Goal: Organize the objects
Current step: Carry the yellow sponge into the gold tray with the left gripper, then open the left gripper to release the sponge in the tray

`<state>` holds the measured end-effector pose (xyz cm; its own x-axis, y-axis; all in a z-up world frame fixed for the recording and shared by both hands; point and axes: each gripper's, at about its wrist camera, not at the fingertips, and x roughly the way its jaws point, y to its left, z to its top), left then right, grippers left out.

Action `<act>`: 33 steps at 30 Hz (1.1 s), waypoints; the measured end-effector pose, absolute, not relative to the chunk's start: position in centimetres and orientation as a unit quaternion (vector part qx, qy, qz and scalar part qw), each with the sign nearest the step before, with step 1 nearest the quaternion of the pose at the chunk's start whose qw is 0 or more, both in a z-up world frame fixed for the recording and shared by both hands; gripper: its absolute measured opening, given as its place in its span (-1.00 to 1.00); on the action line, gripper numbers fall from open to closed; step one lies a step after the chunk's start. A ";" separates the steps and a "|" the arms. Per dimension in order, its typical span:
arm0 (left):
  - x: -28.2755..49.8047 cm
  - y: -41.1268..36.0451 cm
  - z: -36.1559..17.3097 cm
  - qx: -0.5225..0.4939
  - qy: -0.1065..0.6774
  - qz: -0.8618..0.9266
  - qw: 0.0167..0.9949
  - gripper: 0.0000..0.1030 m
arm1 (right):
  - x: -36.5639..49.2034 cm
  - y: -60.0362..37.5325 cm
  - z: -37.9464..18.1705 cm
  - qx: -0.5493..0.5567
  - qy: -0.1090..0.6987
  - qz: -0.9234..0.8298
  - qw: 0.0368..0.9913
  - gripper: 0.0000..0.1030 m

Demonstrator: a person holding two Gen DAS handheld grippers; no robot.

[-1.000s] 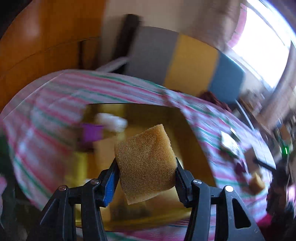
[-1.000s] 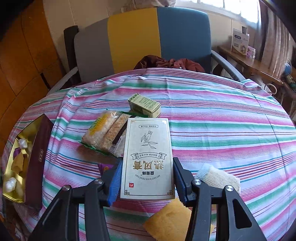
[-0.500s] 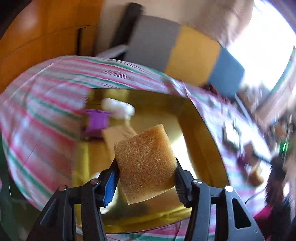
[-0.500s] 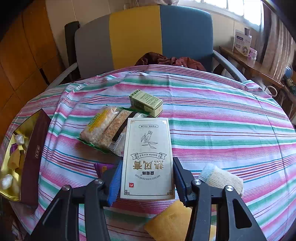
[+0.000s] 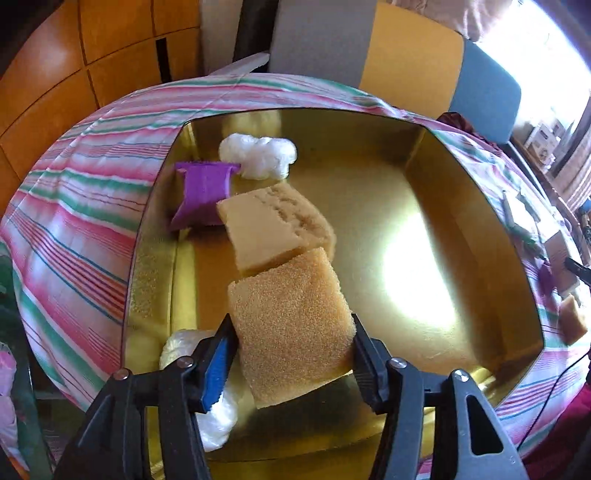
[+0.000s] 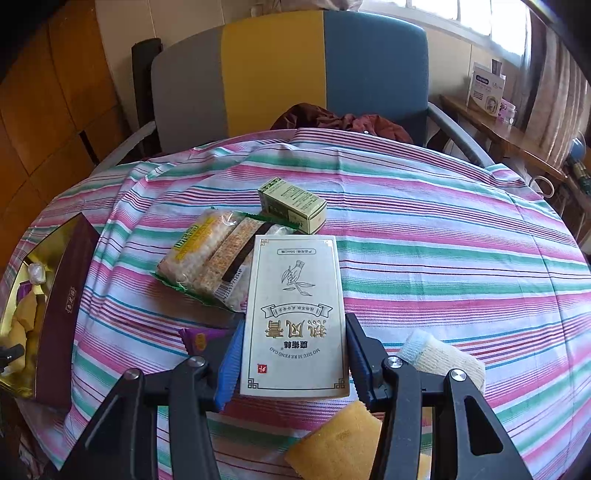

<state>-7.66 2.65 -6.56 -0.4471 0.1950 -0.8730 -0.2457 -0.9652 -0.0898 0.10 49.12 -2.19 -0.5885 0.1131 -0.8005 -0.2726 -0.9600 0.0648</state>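
While the left tongs (image 5: 291, 354) pinch a coarse tan sponge (image 5: 290, 325) between their pads, that sponge hangs over the near part of a gold-lined box (image 5: 476, 229) resting on the table (image 6: 443, 236), which is covered in a cloth striped pink, green and white. Just beyond the held sponge a paler sponge block (image 5: 271, 229) lies on the box floor, with a purple wrapper (image 5: 203, 195) beside it on the left and a white crinkled packet (image 5: 258, 155) further back near the box's far wall; another white packet (image 5: 207, 387) sits at the near left, partly behind the tongs. The right tongs (image 6: 291, 362) clamp a flat cream carton (image 6: 295, 314) printed with gold characters, held above the cloth. Below them lie a yellow sponge (image 6: 336, 446), a rolled white cloth (image 6: 439, 354) to the right and a small purple packet (image 6: 201, 338) to the left. Further on rest a clear pack of crackers (image 6: 207, 254) and a small green box (image 6: 291, 203), close together. Beyond the table stands a chair (image 6: 295, 74) backed in grey, yellow and blue, a dark red garment (image 6: 340, 122) on its seat, with orange wood panelling (image 6: 48, 92) to the left and a bright window (image 6: 461, 14) to the right
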 end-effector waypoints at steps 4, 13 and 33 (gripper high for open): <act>-6.7 2.4 -5.6 -0.496 0.020 0.857 0.139 0.30 | 0.2 49.0 -2.0 -0.436 0.091 0.889 0.108 0.00; -6.2 1.2 -3.1 -0.469 0.020 0.875 0.120 0.42 | 0.6 49.0 -0.8 -0.423 0.113 0.892 0.111 0.01; -5.4 -4.2 -1.2 -0.434 -0.040 0.898 0.055 0.39 | -6.3 23.1 4.9 -0.406 0.017 0.907 -0.114 -0.07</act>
<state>-5.42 -4.18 -1.15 -0.6173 0.1339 -0.7752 -0.0637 -0.9907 -0.1204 -6.32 23.06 4.88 -0.6448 -0.2199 -0.7320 0.1921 -0.9736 0.1233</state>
